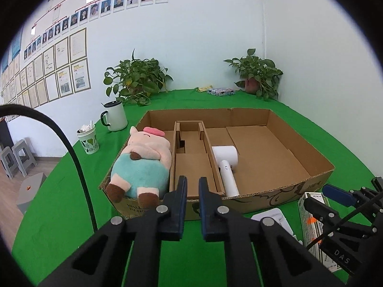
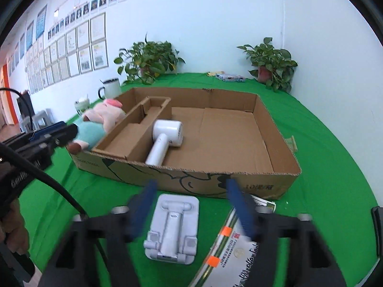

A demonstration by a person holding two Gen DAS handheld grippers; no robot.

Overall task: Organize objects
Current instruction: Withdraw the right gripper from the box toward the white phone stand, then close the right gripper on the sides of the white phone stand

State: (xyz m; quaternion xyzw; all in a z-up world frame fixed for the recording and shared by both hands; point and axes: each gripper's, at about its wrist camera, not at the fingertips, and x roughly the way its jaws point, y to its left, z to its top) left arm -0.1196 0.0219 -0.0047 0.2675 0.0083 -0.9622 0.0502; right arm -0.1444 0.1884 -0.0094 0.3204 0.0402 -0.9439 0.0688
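Right tongs (image 2: 191,203) hover wide, empty, over the white phone stand (image 2: 172,229) on the tabletop (image 2: 335,167); left tongs (image 1: 192,189) narrow, empty. Stand likely light, rigid, slippery: grip side edges.

A pink-and-teal plush pig (image 1: 141,162) and white hair dryer (image 1: 226,165) lie in a brown box (image 1: 299,143).

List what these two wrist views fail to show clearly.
- Printed box, right wrist view: cut off by the bottom edge and partly behind the right gripper; its small text is unreadable.
- Right gripper's fingers: motion-blurred.
- Stand, left wrist view: mostly hidden behind the left gripper.
- Wall papers: too small to read.
- Plush toy, right wrist view: partly hidden by the cardboard box and the left gripper.
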